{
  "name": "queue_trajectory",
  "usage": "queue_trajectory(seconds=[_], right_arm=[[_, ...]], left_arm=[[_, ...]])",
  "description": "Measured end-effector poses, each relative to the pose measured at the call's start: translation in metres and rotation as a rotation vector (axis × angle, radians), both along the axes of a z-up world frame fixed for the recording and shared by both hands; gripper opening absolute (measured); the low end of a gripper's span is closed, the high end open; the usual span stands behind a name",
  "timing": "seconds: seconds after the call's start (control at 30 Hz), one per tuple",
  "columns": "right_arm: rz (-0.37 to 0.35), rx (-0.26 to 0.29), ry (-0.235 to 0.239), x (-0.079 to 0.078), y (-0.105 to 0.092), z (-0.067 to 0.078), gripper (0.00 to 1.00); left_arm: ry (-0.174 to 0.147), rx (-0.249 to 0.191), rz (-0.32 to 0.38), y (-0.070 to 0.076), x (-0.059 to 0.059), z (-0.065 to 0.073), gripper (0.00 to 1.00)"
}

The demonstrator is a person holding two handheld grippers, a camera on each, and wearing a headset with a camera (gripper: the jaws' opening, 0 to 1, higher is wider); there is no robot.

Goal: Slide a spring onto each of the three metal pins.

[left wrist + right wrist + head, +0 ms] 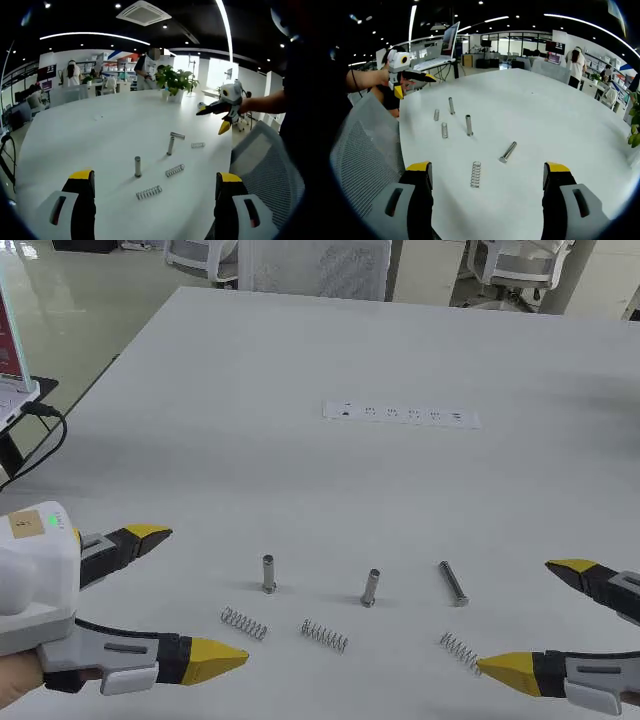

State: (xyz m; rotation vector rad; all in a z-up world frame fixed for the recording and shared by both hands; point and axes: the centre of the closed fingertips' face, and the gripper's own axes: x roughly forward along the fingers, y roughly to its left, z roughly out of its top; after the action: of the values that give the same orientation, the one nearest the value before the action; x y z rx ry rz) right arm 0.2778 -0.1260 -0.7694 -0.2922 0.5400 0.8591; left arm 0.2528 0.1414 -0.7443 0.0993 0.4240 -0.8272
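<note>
Now we hold left gripper and right gripper at lower corners of head view, fingers apart, empty. Left spring, middle spring and right spring lie loose on counter, low centre. Just above them: left pin and middle pin upright, right pin flat. Risks, as we judge: thin spring rolls or pops from pinch; nudged upright pin topples.

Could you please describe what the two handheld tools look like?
The left tool and right tool match: each has two pointed jaws, black with yellow tips, mounted in light grey moulded shells with dark slots.
</note>
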Motion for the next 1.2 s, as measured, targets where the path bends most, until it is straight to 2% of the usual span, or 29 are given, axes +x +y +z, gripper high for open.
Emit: queue_trajectory(seconds=[0.27,0.33,0.43,1.2], right_arm=[[-0.007,0.003,0.000,-0.0002,-0.0003,-0.0008,0.92],[-0.008,0.013,-0.001,0.0000,0.0007,0.0006,0.92],[-0.008,0.014,-0.005,0.0005,0.0010,0.0015,0.92],[-0.010,0.000,0.028,-0.0044,-0.0050,-0.0042,0.90]], left_arm=[[0.004,0.005,-0.005,-0.0012,0.0001,-0.0010,0.98],[-0.006,0.027,0.005,0.0009,0.0026,-0.0025,0.98],[-0.002,0.005,0.007,-0.0010,0.0030,-0.0005,0.98],[0.012,0.010,-0.009,-0.0052,0.0000,-0.0079,0.98]])
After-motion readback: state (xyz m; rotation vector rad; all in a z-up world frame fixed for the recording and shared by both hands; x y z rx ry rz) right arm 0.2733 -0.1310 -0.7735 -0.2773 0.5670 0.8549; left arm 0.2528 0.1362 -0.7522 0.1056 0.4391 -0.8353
